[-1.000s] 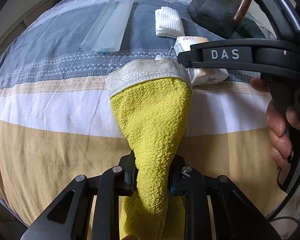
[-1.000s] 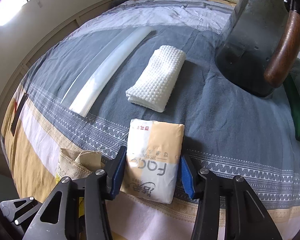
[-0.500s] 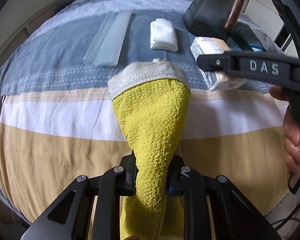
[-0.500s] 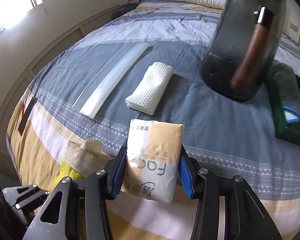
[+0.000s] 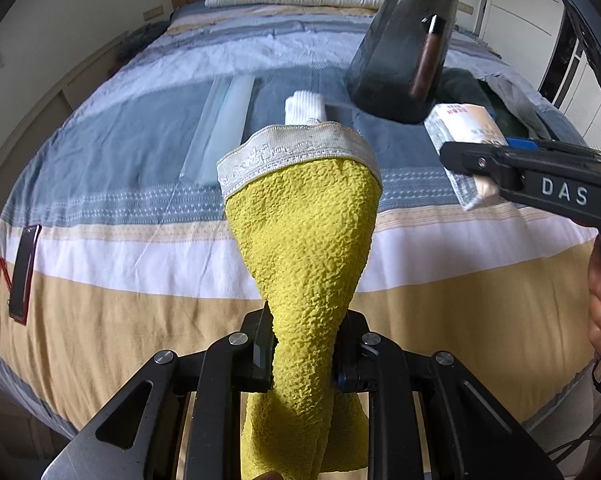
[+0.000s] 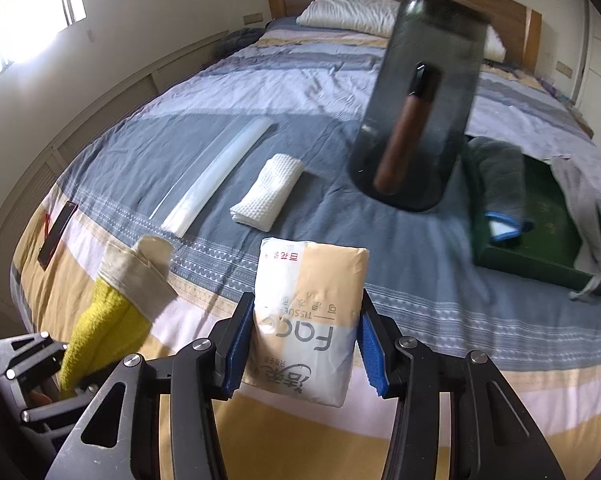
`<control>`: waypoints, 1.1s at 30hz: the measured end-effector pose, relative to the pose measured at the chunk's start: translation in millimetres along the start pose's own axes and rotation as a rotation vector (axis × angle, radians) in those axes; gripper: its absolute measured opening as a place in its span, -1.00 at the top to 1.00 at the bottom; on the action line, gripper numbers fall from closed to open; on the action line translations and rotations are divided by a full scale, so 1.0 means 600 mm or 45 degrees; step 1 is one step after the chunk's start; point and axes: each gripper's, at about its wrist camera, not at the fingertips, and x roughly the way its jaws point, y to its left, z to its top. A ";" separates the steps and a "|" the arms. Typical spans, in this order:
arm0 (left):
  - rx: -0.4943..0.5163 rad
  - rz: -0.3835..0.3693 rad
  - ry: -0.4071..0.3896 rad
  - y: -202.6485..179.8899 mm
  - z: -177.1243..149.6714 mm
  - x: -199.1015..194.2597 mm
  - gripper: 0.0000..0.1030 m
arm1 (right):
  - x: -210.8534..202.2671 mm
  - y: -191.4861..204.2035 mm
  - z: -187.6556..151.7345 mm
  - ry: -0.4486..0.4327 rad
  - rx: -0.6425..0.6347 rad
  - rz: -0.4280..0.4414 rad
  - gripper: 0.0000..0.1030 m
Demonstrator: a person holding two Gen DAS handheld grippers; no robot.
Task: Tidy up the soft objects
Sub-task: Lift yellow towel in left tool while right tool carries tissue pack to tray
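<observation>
Both jaws grip: left gripper [image 5: 302, 354] yellow towel [image 5: 304, 248], right gripper [image 6: 300, 344] tissue pack [image 6: 306, 320]; only right view shows green tray [image 6: 540, 268].

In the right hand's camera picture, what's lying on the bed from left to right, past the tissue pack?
dark flat object → long translucent strip → folded white cloth → green tray

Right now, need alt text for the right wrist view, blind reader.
The right gripper holds a tissue pack above a striped bed. At lower left, the left gripper holds a yellow cloth. On the bed lie a folded white towel, a translucent strip and a green tray.
</observation>
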 end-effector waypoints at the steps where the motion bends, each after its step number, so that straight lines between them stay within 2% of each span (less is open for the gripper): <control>1: 0.005 0.002 -0.009 -0.004 0.000 -0.006 0.66 | -0.011 -0.003 -0.004 -0.006 0.001 -0.005 0.09; 20: 0.145 -0.048 -0.103 -0.109 0.020 -0.069 0.66 | -0.190 -0.082 -0.067 -0.127 0.042 -0.094 0.09; 29: 0.253 -0.128 -0.089 -0.197 0.037 -0.069 0.66 | -0.256 -0.172 -0.113 -0.155 0.126 -0.176 0.09; 33: 0.293 -0.212 -0.054 -0.252 0.062 -0.055 0.65 | -0.271 -0.233 -0.126 -0.152 0.186 -0.229 0.08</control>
